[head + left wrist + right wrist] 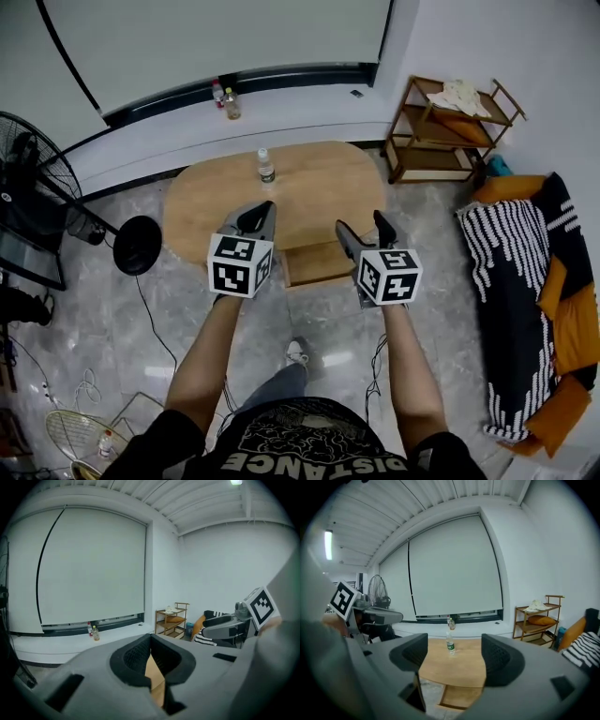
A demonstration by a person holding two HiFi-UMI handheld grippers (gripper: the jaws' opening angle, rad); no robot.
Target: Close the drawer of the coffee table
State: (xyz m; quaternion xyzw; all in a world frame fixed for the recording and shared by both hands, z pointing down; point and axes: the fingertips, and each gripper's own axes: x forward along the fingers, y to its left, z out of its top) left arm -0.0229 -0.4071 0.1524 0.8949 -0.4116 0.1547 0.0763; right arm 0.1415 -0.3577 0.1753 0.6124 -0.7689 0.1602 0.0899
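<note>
The left gripper (263, 207) points to twelve o'clock, clenched on nothing; the right gripper (363, 223), parallel, gapes empty near the open drawer (317, 263).

Table (309, 183) and drawer (319, 264): pale wood. Floor (187, 305): grey marble. Right, sofa (511, 281): black-and-white stripes over orange. Left, black fan (33, 164). Left gripper (260, 214), right gripper (364, 230): grey, black-and-white marker cubes.
</note>
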